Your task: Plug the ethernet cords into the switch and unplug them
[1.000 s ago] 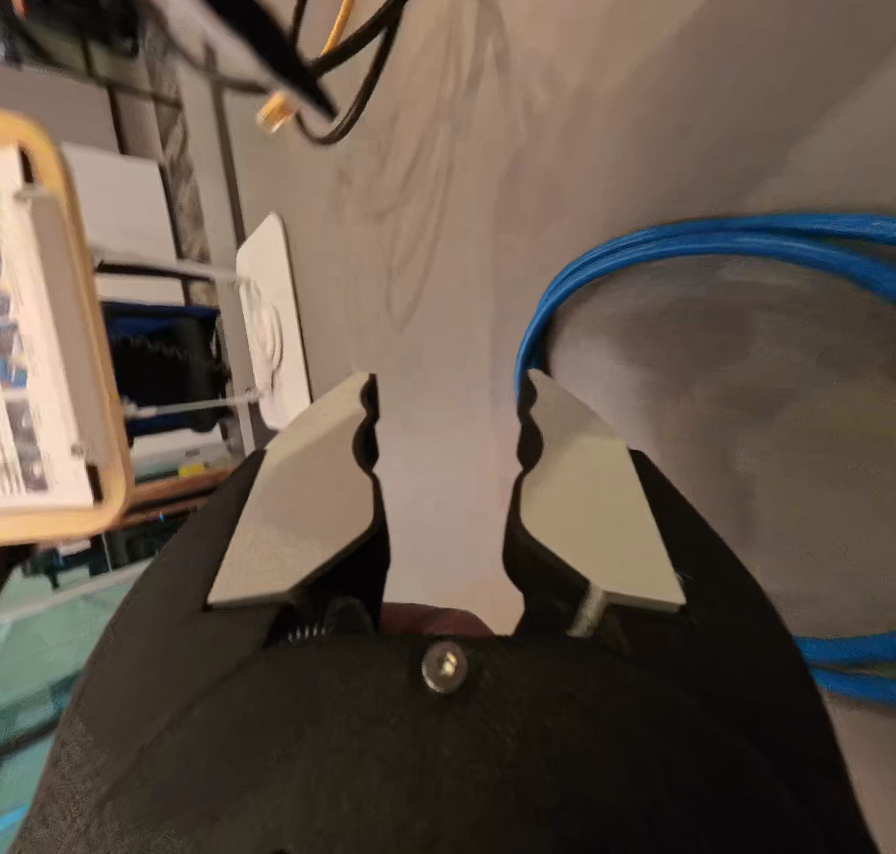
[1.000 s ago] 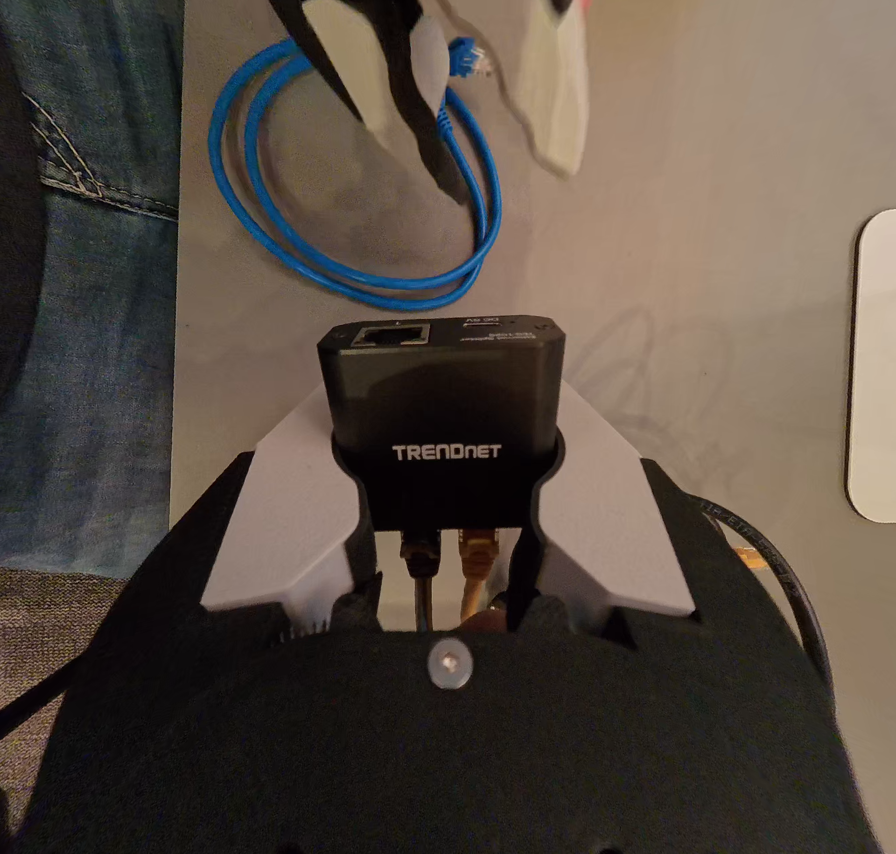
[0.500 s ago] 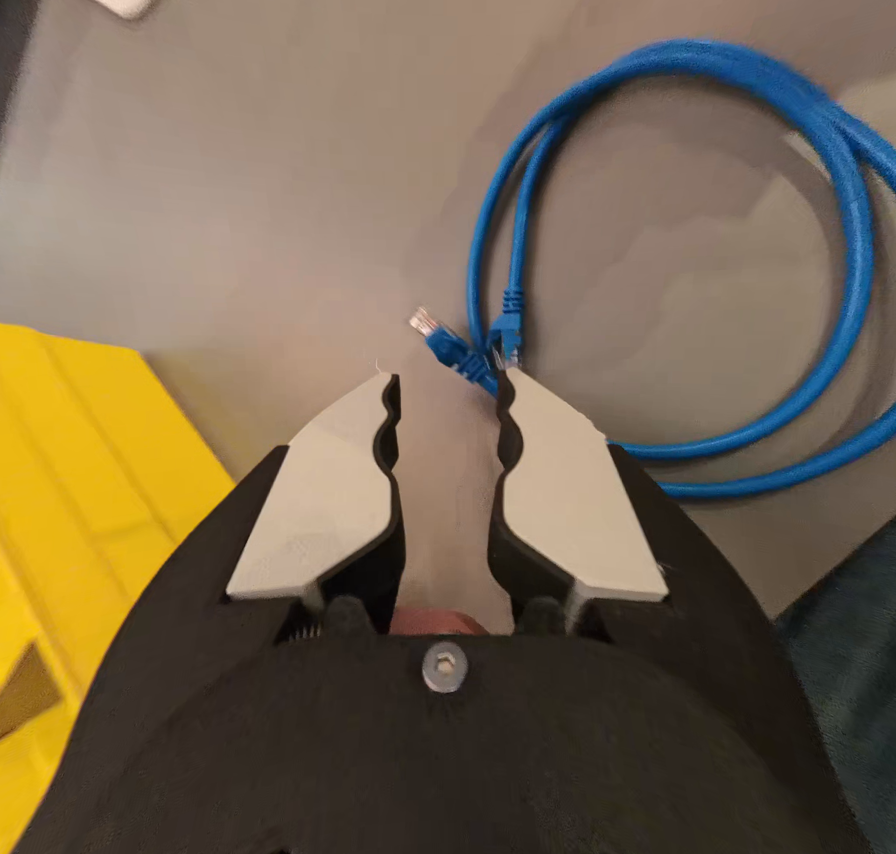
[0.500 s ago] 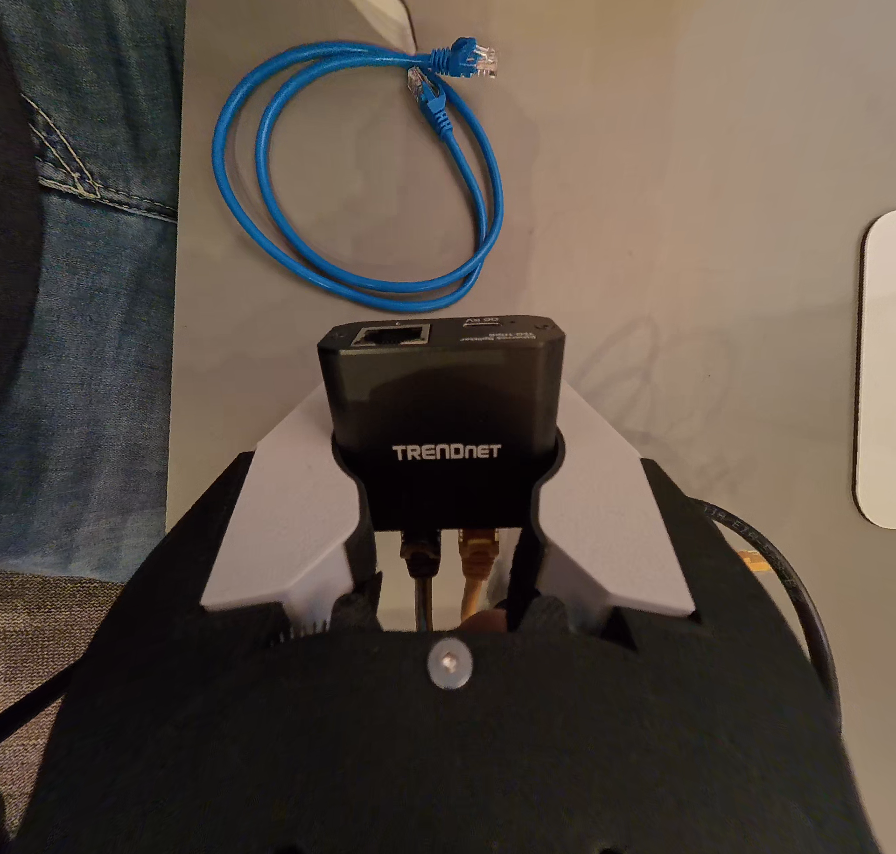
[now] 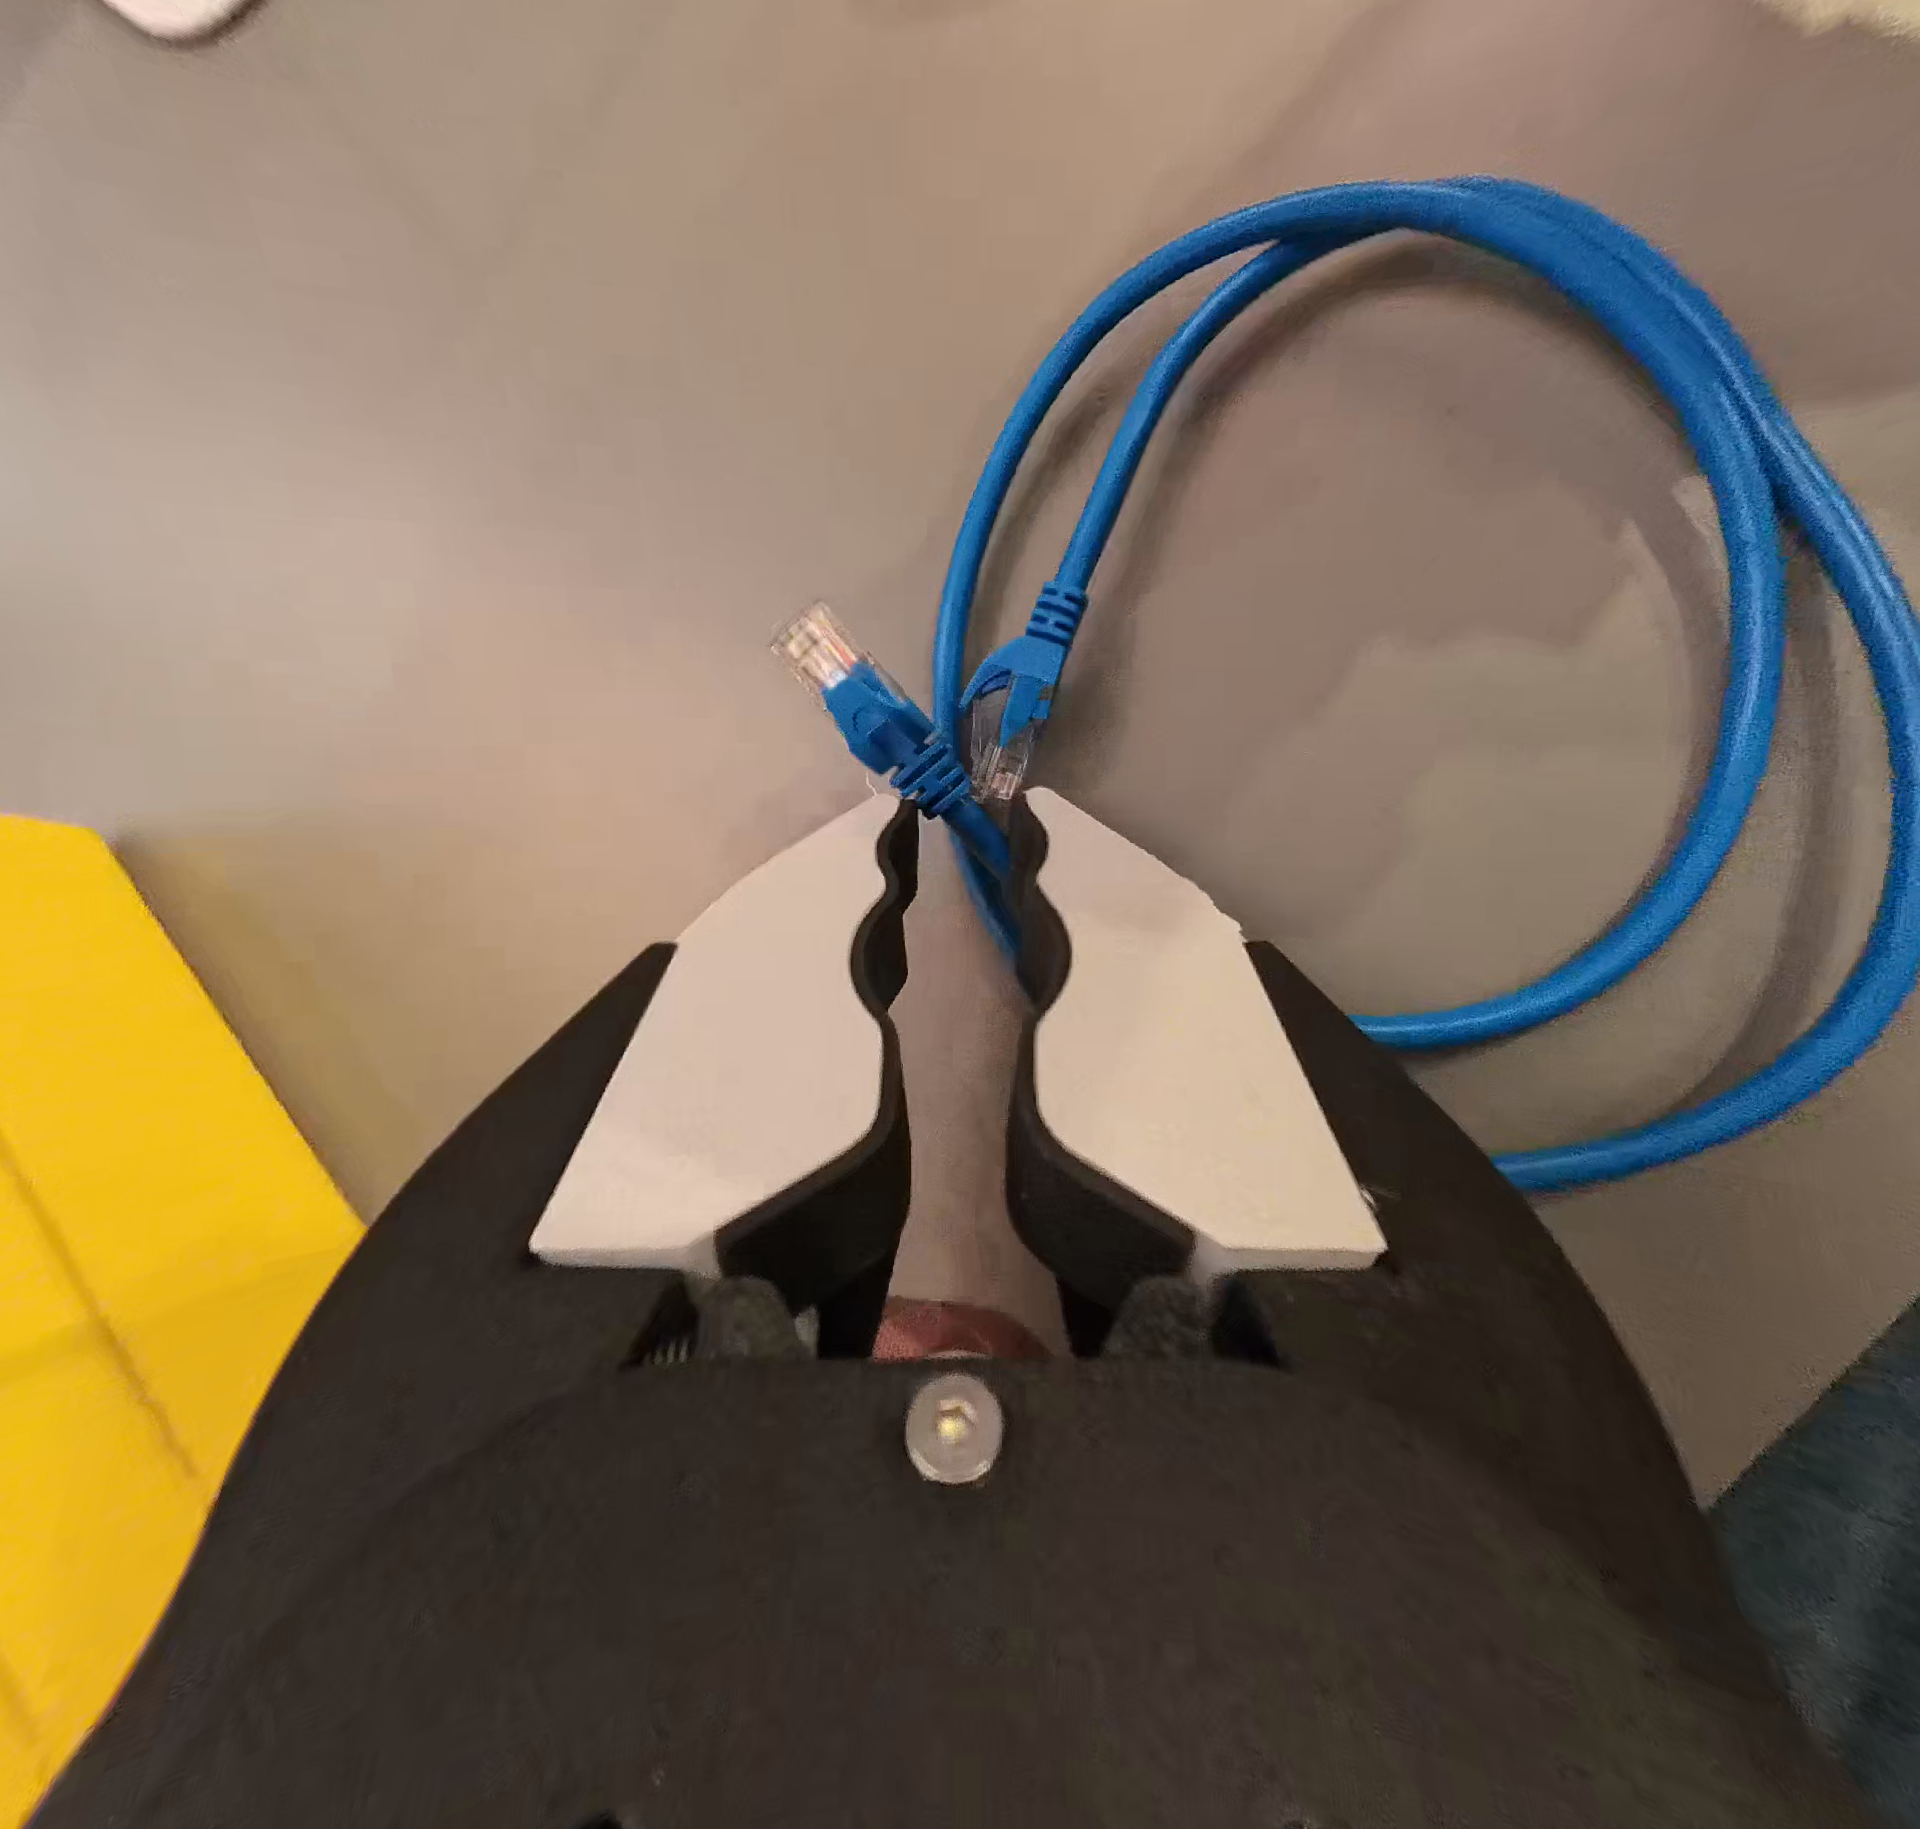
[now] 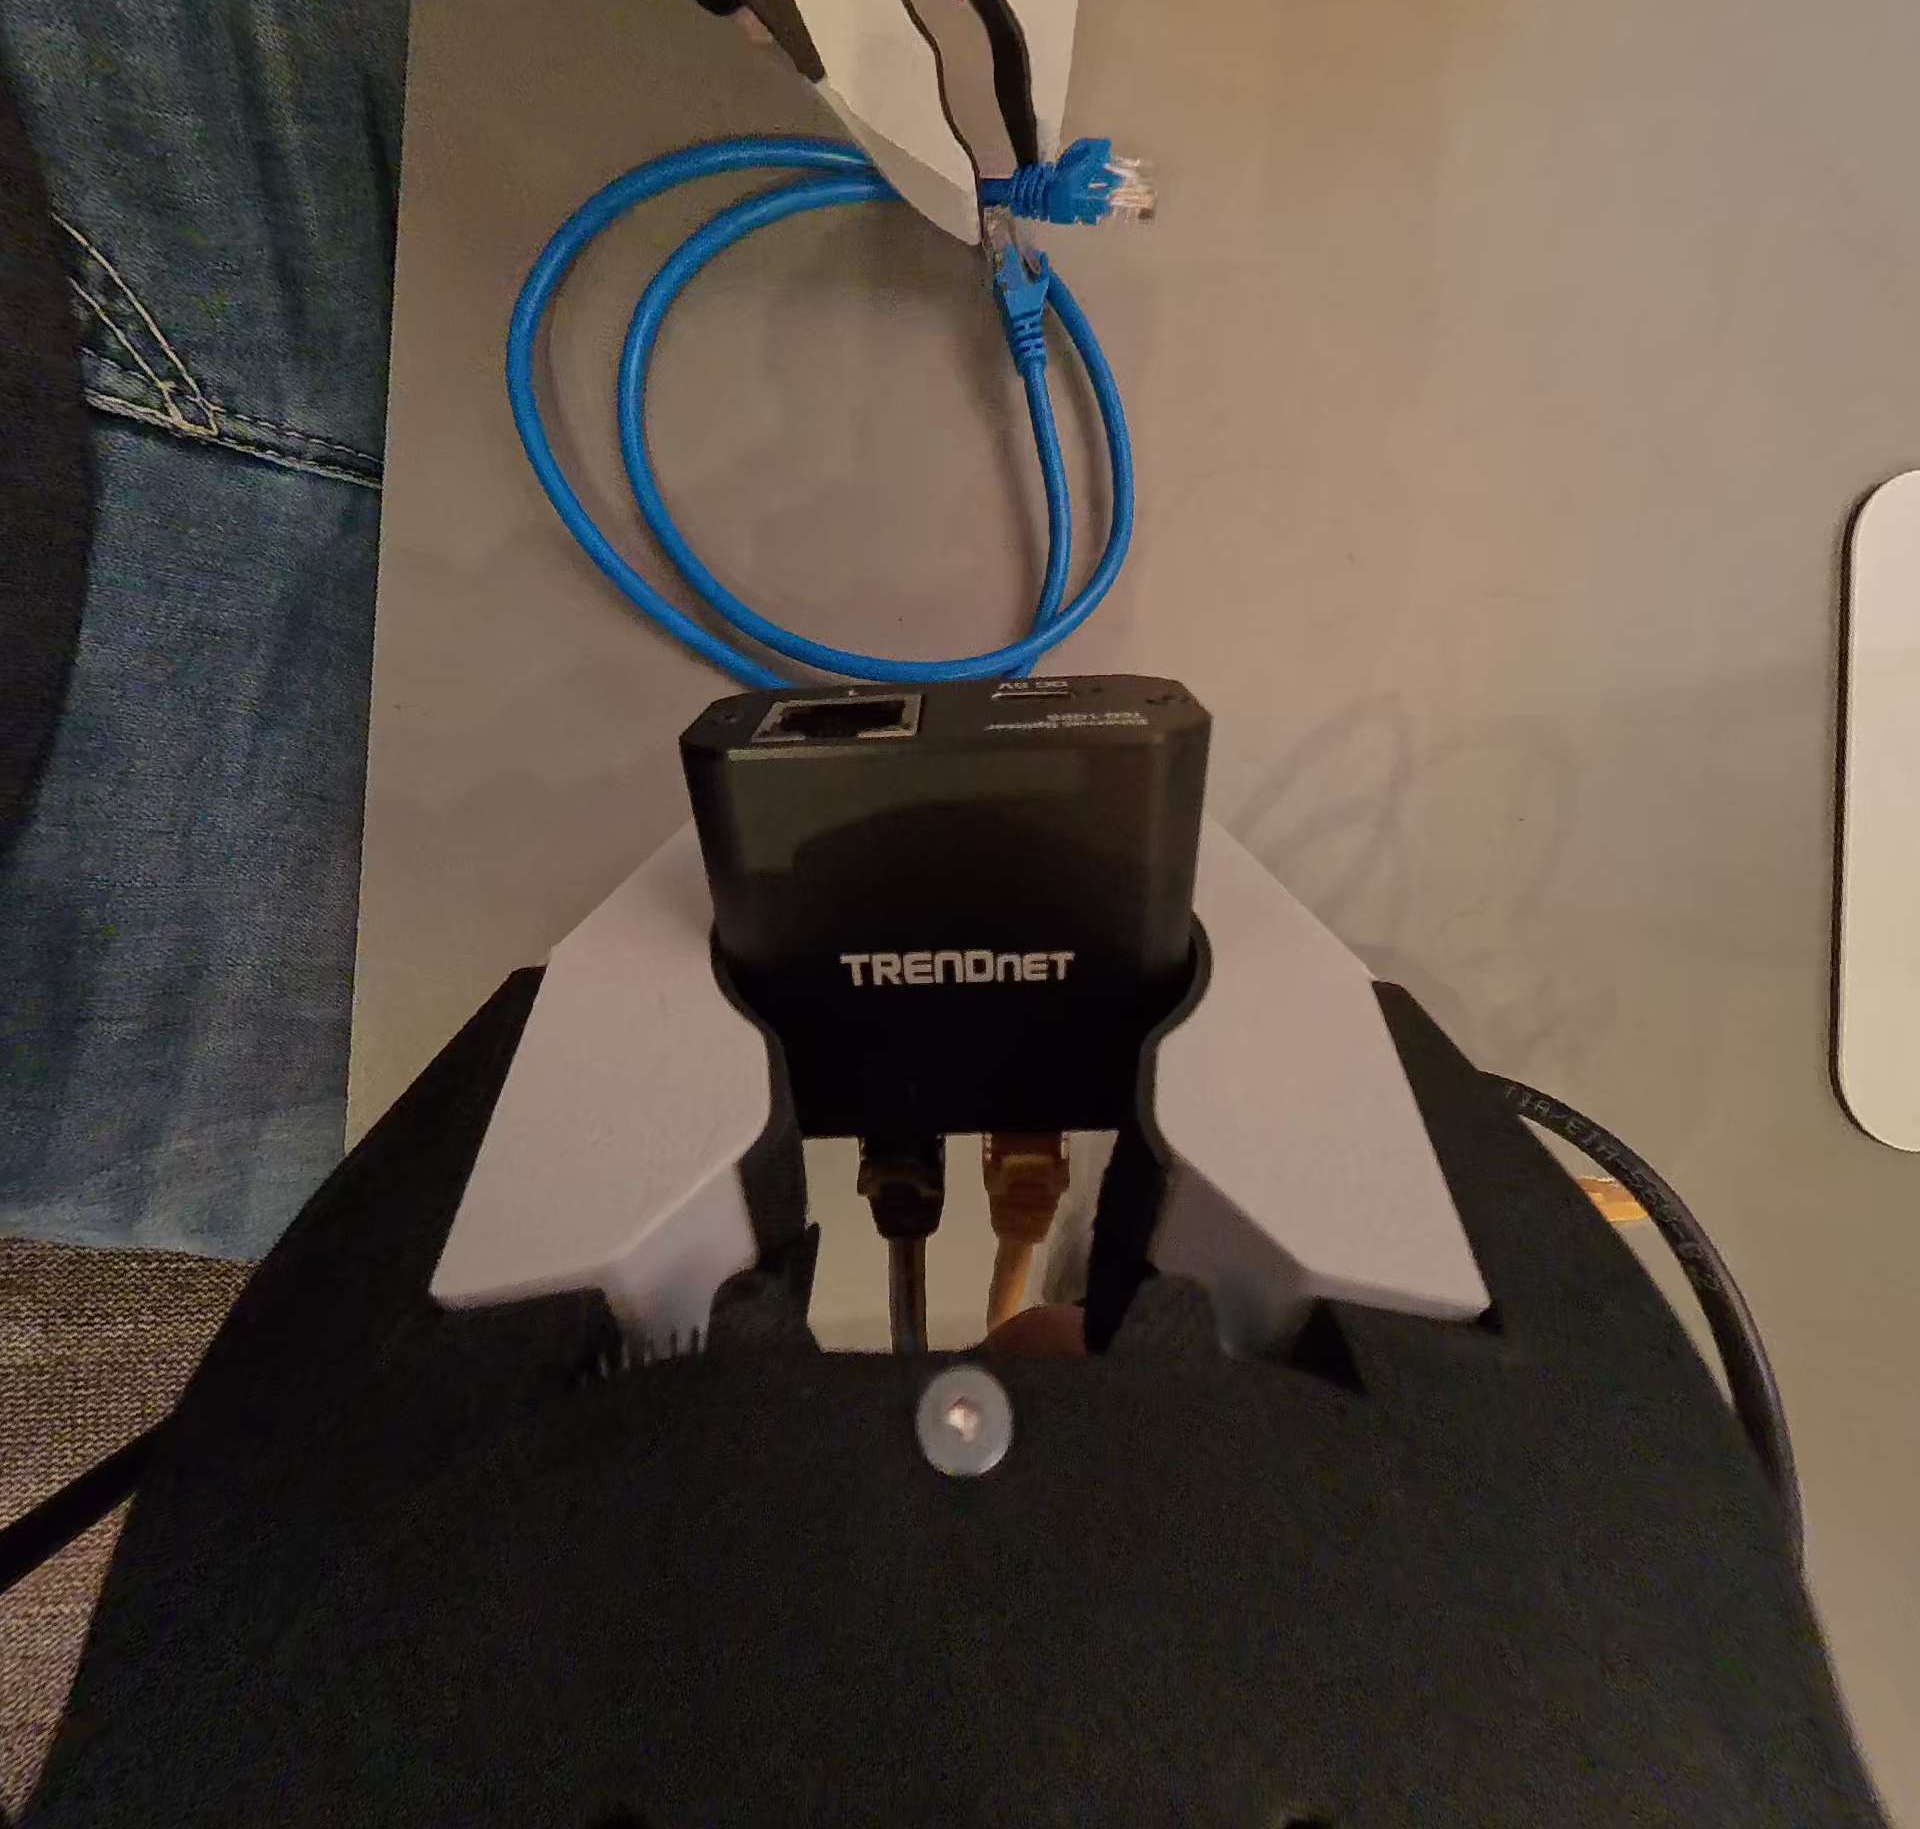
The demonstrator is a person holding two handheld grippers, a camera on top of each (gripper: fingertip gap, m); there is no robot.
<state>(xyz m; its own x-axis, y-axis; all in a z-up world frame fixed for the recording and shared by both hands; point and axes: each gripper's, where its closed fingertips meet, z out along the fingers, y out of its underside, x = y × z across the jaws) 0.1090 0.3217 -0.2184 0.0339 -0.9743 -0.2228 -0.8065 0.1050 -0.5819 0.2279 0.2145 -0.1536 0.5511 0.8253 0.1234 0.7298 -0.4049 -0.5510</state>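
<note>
Since half a second ago your left gripper has come down onto the coiled blue ethernet cord, and its white-faced fingers have narrowed from a wide gap to a slim one with the cord just behind one plug running between them; whether the pads actually pinch it or only bracket it cannot be told. Item: that near plug, a clear-tipped connector in a blue boot, sticks out just past the fingertips, angled up and to the left. Item: the cord's second plug lies beside the first, its clear tip pointing toward the right fingertip. Item: the rest of the cord rests in a double loop on the grey tabletop, out to the right in the left wrist view. Item: your right gripper is pressed onto a small black plastic switch, gripping it by both sides, one empty port on its far face turned toward the blue coil. Item: a black cord and a tan-yellow cord sit plugged into its near face. Item: a yellow box at the left edge of the left wrist view. Item: a flat white rounded pad at the table's right. Item: a leg in blue denim along the table's left edge
</note>
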